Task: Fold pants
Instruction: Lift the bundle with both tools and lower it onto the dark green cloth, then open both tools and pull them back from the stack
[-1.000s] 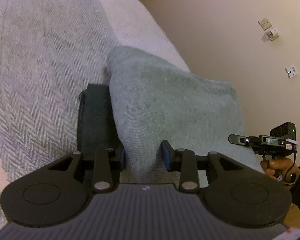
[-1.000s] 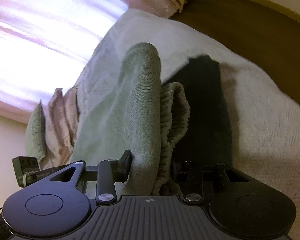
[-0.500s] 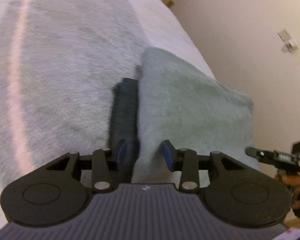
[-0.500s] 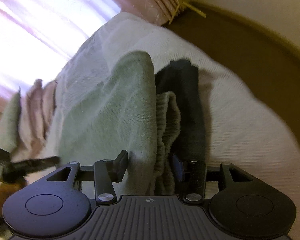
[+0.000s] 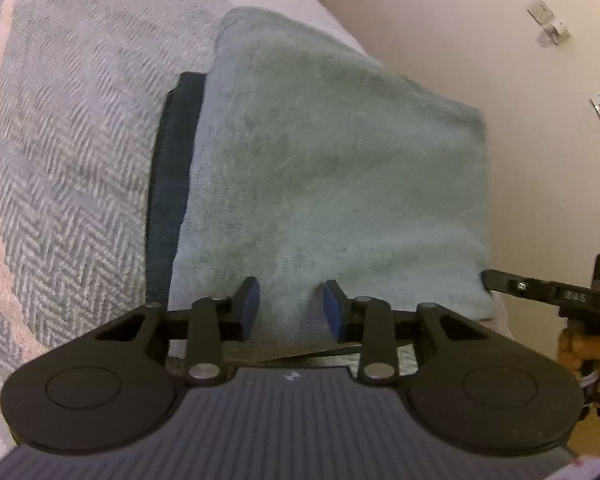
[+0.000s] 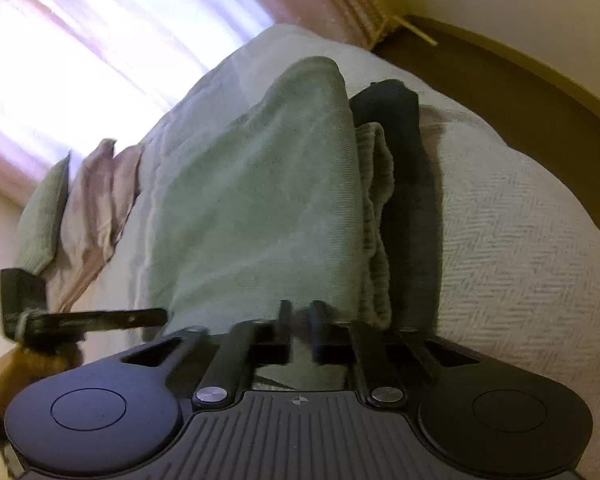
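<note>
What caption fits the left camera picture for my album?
Folded green pants lie atop a dark garment on a herringbone blanket.

Left wrist view taken close above the folded green pants (image 5: 332, 168), angled down along the bed (image 5: 68, 152) toward a wall, right wrist view set equally near, faced toward a bright window, pants and bed shared.

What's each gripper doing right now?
Left gripper: open, fingers closing, green pants under the gap, not gripped.
Right gripper: shut; blur hides whether pants fabric is pinched.
</note>
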A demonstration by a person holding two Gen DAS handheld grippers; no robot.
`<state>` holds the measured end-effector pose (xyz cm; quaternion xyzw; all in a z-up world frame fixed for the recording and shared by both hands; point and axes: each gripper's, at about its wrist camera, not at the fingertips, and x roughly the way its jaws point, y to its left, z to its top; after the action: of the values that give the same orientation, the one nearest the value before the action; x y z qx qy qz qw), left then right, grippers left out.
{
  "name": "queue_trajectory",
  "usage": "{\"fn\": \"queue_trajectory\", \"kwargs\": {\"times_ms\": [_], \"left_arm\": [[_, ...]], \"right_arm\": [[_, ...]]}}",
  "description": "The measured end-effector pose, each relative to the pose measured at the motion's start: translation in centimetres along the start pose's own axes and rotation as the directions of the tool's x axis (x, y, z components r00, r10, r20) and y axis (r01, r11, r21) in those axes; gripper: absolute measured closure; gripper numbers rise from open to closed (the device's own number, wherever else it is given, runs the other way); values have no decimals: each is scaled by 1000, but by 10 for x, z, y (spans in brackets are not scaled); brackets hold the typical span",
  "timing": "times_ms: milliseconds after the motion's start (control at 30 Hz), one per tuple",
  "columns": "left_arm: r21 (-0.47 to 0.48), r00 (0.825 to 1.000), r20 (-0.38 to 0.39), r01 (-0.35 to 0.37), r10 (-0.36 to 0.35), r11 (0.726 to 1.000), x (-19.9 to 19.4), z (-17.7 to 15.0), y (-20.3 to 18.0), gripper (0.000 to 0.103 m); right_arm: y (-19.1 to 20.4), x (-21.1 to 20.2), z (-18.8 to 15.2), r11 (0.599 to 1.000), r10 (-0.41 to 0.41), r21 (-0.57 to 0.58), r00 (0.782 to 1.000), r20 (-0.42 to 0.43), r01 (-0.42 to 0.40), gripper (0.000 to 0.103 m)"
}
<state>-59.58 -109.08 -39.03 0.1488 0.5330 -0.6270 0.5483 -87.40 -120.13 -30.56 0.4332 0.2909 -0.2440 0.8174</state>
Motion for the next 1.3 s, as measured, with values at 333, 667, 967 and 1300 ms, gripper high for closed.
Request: {"fn": "queue_trajectory", "kwargs": {"times_ms": [333,667,967,1300], "left_arm": [[-104,989,63,-127,134,986,-76,-22,-13,65],[14,960,112,-260,257,966,-164,-94,-93,14],[106,927,225,-330,300,938,-249,-161,-139,1],[89,910,228,-375,347,923,-309,-203,-141,1]], "right_arm": [[36,-35,-15,992,-110,-59,994,-18,109,44],[132,-119,-92,954,-291,-54,954,72,295,36],[219,-177,-148,913,-394,-53,910,130,404,32],[278,-201,-190,888,-424,-116,890,167,444,31]]}}
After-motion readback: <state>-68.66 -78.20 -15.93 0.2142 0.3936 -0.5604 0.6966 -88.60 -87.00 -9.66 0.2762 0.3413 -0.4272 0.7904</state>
